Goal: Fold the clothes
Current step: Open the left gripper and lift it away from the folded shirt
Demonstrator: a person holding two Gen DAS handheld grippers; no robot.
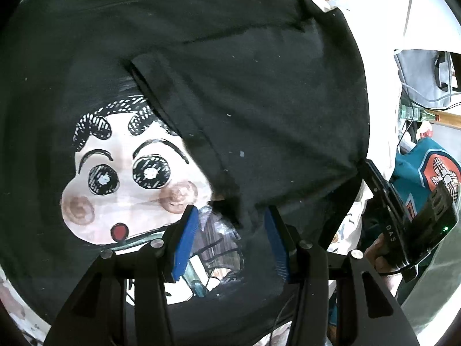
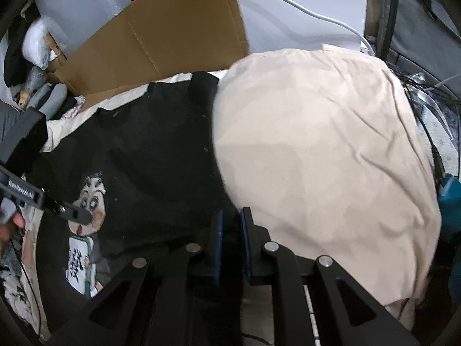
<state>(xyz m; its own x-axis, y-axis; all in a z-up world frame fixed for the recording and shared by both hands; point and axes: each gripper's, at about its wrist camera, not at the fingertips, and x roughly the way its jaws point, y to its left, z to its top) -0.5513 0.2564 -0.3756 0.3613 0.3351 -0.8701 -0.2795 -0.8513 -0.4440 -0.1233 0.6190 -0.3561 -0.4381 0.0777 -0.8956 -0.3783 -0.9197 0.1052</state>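
A black T-shirt with a cartoon face print lies spread out, one side folded over the print. My left gripper hovers open over that folded edge, its blue pads well apart and pressing nothing. At the shirt's right edge my right gripper pinches the fabric, and creases run toward its tip. In the right wrist view the right gripper has a narrow gap with the black T-shirt between its pads. The left gripper shows at the left, over the print.
A beige cloth lies bunched beside the shirt on the right. Cardboard and a white cable stand behind. A teal garment lies past the right edge, with a grey bag and wires beyond. A hand holds the left gripper.
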